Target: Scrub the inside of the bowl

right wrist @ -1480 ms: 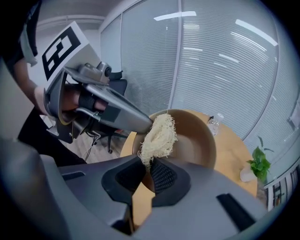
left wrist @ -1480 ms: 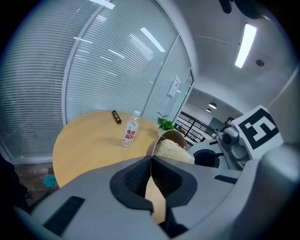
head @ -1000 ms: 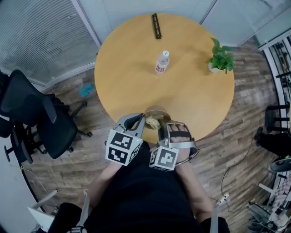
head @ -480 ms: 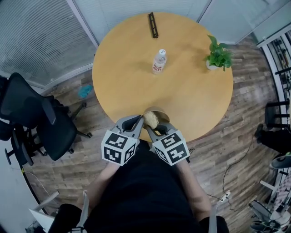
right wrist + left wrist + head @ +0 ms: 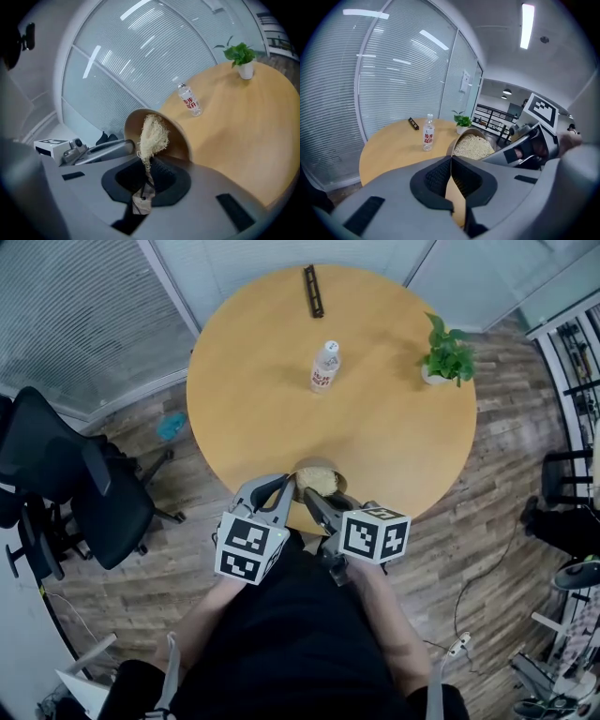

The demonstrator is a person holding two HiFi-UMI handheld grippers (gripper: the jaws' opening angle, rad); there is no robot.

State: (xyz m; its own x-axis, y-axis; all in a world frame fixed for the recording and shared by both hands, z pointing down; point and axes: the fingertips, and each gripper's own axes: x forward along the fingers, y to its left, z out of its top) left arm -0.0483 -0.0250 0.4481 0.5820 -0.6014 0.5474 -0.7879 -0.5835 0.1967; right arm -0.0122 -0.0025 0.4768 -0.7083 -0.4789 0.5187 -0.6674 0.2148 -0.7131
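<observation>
You are pinching the near rim of the bowl (image 5: 319, 468) in your left tongs (image 5: 281, 491), with the jaws closed tight on its wall. That grip seems to be tipping the bowl's mouth toward your right tongs (image 5: 317, 502) and stopping it from sliding.

Your right tongs are clamping the tail of a fibrous scrubber (image 5: 152, 132). Its bushy end is reaching past the tips and lying against the bowl's inner wall, which is where the scrubbing has to happen.

The bowl is sitting just ahead of both tongs, right at the near edge of the table (image 5: 394, 427). A pull toward you is probably risking it coming off the edge, so you are likely safer pressing away.

Beyond the tips the table is giving you open room. The bottle (image 5: 324, 367) is standing well ahead, and the potted plant (image 5: 446, 354) is far ahead and to the right of the right tongs.
</observation>
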